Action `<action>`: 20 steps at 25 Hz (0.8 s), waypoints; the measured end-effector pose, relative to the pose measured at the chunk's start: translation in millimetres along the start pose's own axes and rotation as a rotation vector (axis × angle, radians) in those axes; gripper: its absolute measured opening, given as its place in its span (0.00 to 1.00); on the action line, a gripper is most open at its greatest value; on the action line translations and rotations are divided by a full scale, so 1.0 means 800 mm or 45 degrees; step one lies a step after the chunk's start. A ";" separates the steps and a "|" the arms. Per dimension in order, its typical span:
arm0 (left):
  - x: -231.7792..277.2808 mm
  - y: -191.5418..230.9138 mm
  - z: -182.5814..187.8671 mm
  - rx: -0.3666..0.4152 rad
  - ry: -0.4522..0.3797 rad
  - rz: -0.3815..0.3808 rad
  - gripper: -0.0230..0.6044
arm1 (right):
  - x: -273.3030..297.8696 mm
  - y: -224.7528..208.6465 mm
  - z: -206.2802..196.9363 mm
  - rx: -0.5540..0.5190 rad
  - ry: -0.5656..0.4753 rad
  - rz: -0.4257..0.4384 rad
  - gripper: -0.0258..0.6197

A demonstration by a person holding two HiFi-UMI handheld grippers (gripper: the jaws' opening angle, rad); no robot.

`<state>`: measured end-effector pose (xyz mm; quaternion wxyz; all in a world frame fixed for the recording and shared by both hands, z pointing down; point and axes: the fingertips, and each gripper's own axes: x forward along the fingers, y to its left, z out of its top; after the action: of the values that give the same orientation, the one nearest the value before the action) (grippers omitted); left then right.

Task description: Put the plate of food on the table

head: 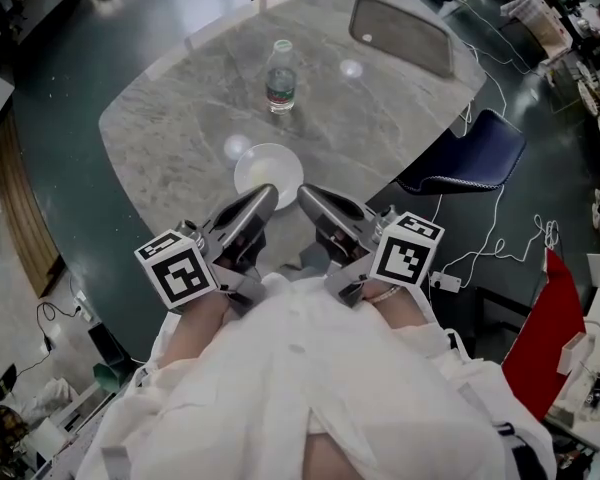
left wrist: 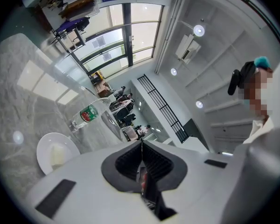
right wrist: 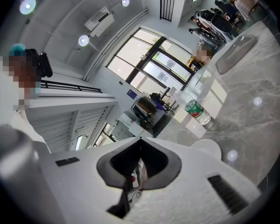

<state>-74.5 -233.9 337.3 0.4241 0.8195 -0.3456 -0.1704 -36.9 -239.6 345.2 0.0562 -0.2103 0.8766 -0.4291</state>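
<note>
Marble table [head: 180, 118]: plate [head: 268, 172], bottle [head: 281, 76], tray [head: 400, 36]

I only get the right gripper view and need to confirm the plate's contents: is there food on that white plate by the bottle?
Observer: Yes, the left gripper view shows a pale block of food on the plate.
Operator: Is the left gripper holding anything?
Observer: No, the left gripper is shut with nothing between its jaws.
Operator: Anything beside the table?
Observer: In the head view, a dark blue chair stands by the table's right side.
</note>
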 end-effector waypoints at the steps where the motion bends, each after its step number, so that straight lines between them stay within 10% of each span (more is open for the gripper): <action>1: 0.001 0.000 -0.001 -0.003 0.003 0.000 0.07 | -0.001 0.000 0.000 0.001 -0.001 -0.002 0.04; 20: -0.006 0.003 -0.014 -0.045 0.041 0.021 0.07 | -0.001 0.001 -0.014 0.026 0.036 0.010 0.04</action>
<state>-72.7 -225.4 345.8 0.4455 0.8116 -0.3424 -0.1598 -39.5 -230.5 351.4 0.0476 -0.2000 0.8738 -0.4408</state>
